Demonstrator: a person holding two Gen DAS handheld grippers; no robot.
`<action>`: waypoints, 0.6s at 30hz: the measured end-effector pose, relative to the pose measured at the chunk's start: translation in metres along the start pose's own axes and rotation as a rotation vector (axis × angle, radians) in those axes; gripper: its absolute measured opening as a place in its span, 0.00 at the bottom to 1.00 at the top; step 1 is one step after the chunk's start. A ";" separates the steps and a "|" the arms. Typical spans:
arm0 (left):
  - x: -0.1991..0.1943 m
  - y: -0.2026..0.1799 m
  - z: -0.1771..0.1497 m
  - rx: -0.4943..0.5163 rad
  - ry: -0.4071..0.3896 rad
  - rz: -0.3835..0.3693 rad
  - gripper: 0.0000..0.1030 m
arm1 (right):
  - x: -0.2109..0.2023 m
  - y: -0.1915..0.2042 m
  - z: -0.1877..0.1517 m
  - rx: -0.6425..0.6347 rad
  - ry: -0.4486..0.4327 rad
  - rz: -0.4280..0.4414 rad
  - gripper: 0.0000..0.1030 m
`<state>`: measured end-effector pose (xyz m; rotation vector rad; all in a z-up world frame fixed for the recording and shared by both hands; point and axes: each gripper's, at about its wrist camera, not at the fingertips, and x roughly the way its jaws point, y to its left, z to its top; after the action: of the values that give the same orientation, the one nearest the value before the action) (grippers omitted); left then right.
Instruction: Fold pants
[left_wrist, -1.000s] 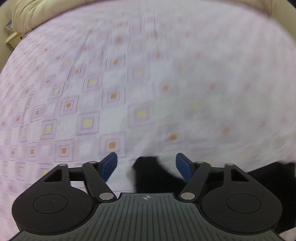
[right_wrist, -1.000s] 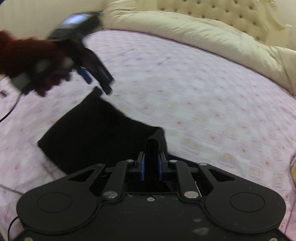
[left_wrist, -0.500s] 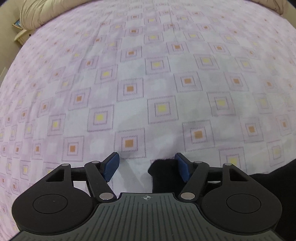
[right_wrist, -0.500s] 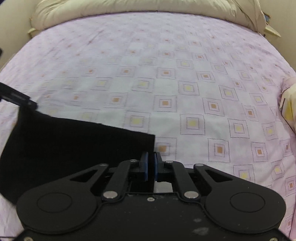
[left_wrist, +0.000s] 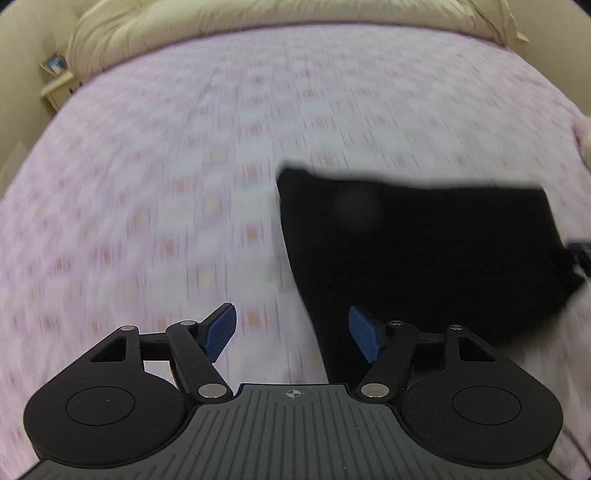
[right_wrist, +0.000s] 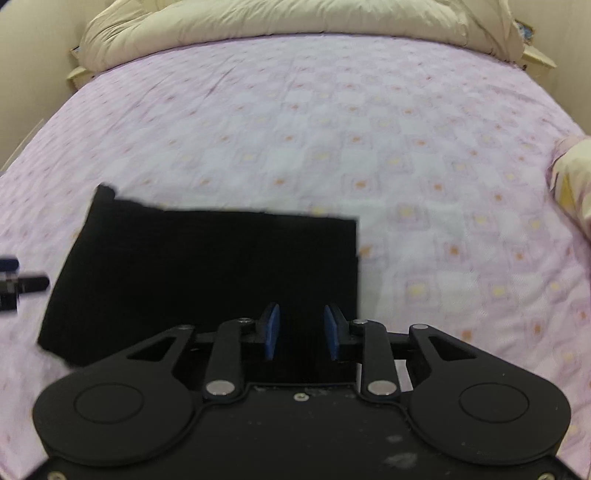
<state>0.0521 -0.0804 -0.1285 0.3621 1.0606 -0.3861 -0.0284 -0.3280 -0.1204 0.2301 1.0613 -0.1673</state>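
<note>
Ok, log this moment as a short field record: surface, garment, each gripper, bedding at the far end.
surface: bed sheet, lilac with small square motifs
garment: black pants, folded into a flat rectangle lying on the sheet
left gripper: open, blue pads wide apart, nothing between them; pants edge lies to its right
right gripper: open, blue pads parted over the near edge of the pants, no pinch visible
far end: cream duvet bunched along the head of the bed
image quality: left wrist view is motion-blurred
</note>
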 end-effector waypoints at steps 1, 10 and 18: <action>-0.001 -0.002 -0.008 0.021 0.006 0.000 0.65 | -0.002 0.003 -0.004 -0.005 0.006 0.001 0.29; 0.015 -0.015 -0.037 0.107 0.039 0.010 0.65 | -0.008 0.026 -0.008 -0.045 0.027 0.025 0.31; 0.039 0.015 -0.033 -0.150 0.079 0.018 0.86 | -0.027 0.034 -0.010 -0.057 0.021 0.018 0.33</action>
<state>0.0511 -0.0571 -0.1760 0.2544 1.1556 -0.2757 -0.0410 -0.2916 -0.0976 0.1899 1.0830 -0.1181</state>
